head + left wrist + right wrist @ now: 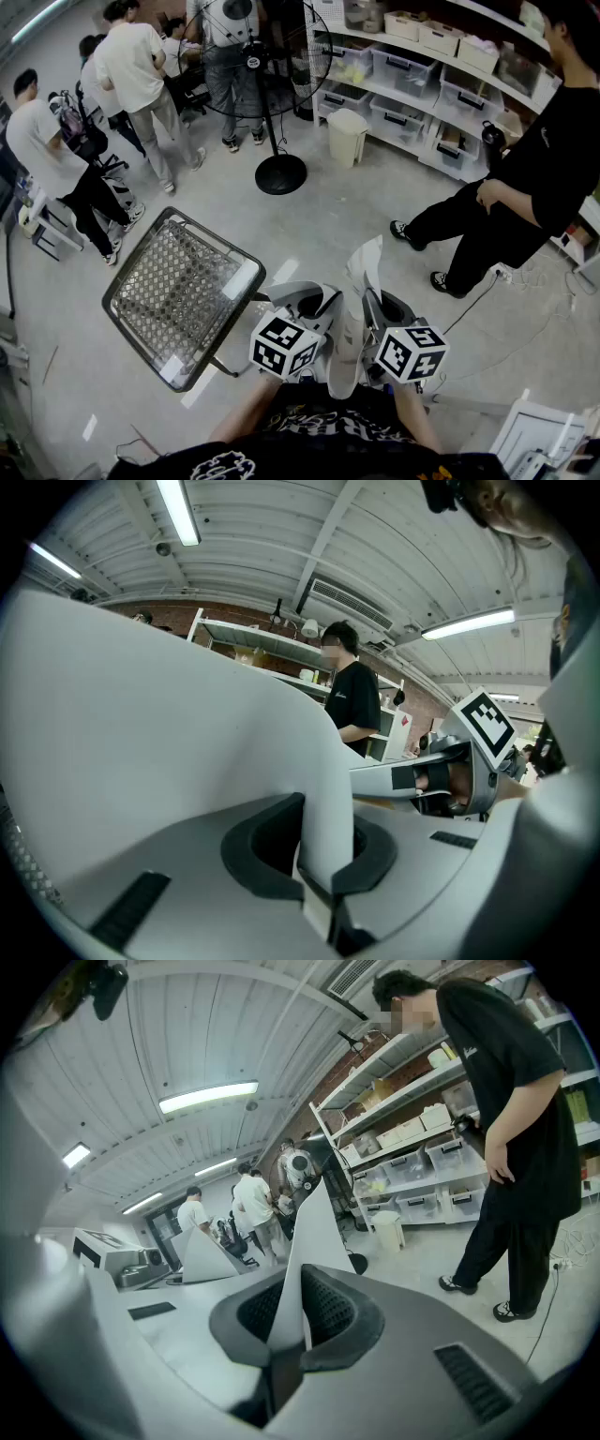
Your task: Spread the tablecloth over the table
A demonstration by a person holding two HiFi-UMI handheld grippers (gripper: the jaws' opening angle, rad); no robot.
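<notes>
Bare grey concrete floor (pixel 356 202). Along the far side, white metal shelving (pixel 375 39) loaded with clear plastic storage bins (pixel 405 70); near it, small cream waste bin (pixel 347 136) and black pedestal fan (pixel 272 56). Overhead, white ribbed ceiling (pixel 187 1035), lit by fluorescent tube lamps (pixel 208 1097).

Tablecloth (pixel 345 347) mostly out of view

A workshop or lab: bare concrete floor (pixel 356 202), shelves (pixel 375 43) of plastic bins (pixel 405 69) at 1 o'clock, a standing fan (pixel 272 52) at 12 o'clock, tube lights (pixel 208 1097) overhead.
</notes>
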